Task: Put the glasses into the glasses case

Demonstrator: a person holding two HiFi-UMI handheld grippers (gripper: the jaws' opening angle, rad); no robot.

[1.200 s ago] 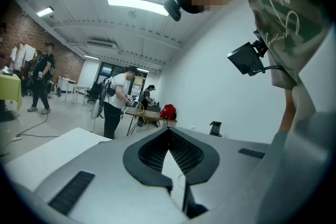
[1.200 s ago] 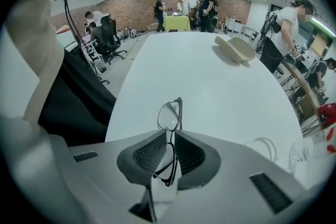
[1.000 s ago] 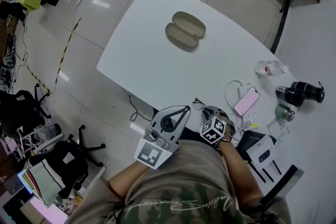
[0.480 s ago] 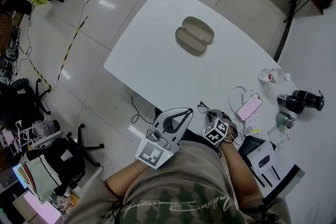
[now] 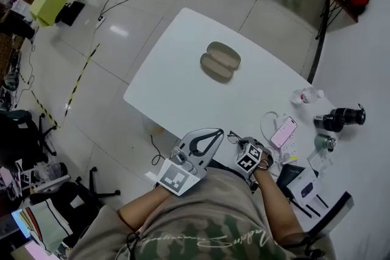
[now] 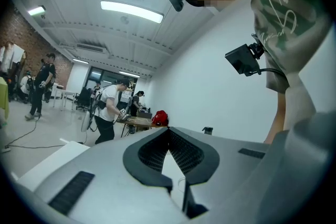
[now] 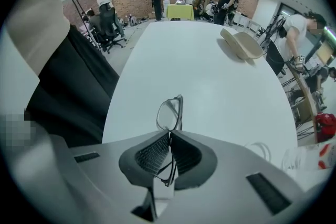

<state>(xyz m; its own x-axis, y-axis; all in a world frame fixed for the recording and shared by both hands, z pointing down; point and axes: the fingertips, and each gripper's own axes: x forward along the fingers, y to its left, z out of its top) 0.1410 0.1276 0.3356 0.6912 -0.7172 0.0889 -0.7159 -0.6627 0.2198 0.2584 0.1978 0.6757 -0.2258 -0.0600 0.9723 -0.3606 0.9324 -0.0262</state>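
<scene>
Glasses (image 7: 169,113) sit clamped edge-on in the right gripper (image 7: 169,136), low centre of the frame at the table's near edge, same as a second ago. No carry has begun! The left gripper (image 6: 168,131) is beside it, jaws pressed together on nothing. Only the head view has drifted. Further up the white table (image 5: 177,79), upper centre, the case (image 5: 220,60) lies open, well apart. The whole trip looks still ahead.

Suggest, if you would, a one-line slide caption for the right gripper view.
Right gripper shut on the glasses, the open glasses case lying farther off on the white table.
</scene>
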